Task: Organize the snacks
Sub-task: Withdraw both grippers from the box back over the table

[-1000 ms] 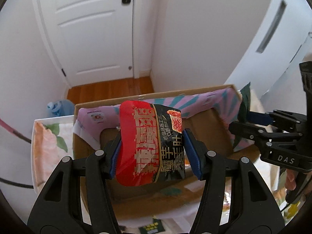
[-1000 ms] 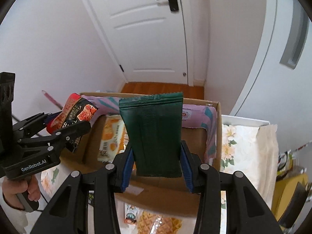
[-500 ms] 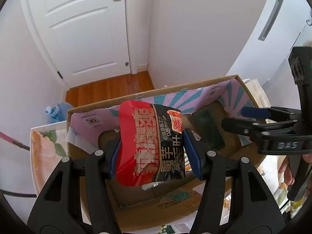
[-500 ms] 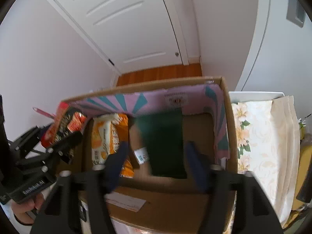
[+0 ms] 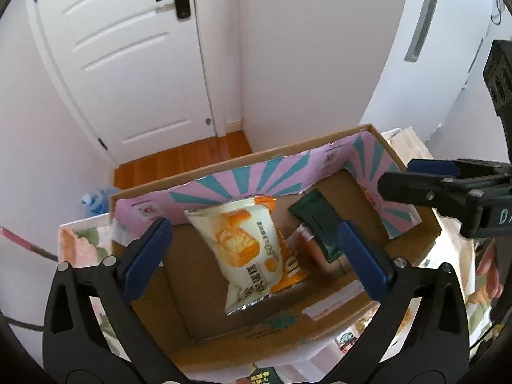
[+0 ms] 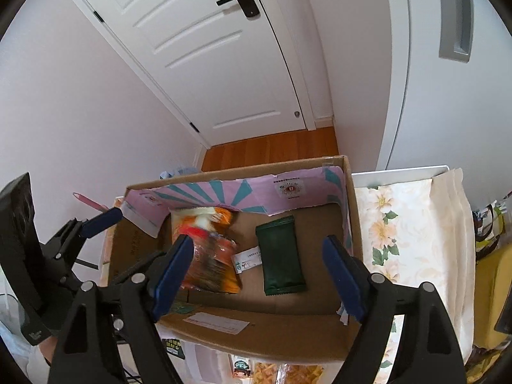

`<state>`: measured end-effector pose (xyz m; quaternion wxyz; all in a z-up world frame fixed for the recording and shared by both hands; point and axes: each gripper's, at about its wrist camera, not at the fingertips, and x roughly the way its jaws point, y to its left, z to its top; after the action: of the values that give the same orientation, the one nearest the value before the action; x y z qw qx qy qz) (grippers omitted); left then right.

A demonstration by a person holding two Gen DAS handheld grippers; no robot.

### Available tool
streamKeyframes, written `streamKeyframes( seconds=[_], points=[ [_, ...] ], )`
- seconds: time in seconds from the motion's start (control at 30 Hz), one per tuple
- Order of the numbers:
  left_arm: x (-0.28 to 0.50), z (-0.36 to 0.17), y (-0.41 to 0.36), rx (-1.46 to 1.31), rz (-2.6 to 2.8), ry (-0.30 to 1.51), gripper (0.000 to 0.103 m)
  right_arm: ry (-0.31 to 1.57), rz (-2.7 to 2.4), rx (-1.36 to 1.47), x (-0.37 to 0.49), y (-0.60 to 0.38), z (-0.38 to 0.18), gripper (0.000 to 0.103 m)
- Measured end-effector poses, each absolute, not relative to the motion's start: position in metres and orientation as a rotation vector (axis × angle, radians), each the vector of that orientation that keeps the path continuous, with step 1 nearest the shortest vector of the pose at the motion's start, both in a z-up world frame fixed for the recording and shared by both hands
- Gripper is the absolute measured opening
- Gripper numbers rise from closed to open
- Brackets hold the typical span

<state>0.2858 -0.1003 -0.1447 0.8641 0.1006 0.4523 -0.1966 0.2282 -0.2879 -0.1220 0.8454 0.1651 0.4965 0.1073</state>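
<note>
Left wrist view: our left claw is over the cardboard box, jaws opening wide, nothing pinched between them. Below it an orange-and-white snack packet lies tilted on the box floor, and the dark green packet lies to its right. We can't find the red-and-black packet in this view. The right claw reaches in from the right over the box's corner.

Right wrist view: our right claw is also opening, pads apart with nothing between them. The green packet lies flat on the box floor, clear of both pads. Left of it is a blurred red-and-black packet, over or on the orange one; we can't tell whether it has landed. A small white label sits between the packets. The left claw hangs at the box's left wall. More snacks wait on the surface in front of the box.

Judgement: both drops look done. To finish well, we lift both claws straight up, clear of the box walls, before swinging away, so the pads don't drag a packet out. Then we go for the snacks in front, one claw at a time to avoid clashing.
</note>
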Motion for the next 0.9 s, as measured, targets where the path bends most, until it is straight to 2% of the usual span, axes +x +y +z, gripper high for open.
streamKeyframes(
  seconds=[0.4,0.9],
  points=[
    [0.246,-0.105,-0.07,0.171,-0.3,0.877,0.103,0.992,0.267,0.31,0.195,-0.29,-0.101,0.079],
    [0.144,-0.061,-0.01,0.081,-0.126,0.792,0.103,0.866,0.34,0.18,0.119,-0.286,-0.058,0.079]
  ],
)
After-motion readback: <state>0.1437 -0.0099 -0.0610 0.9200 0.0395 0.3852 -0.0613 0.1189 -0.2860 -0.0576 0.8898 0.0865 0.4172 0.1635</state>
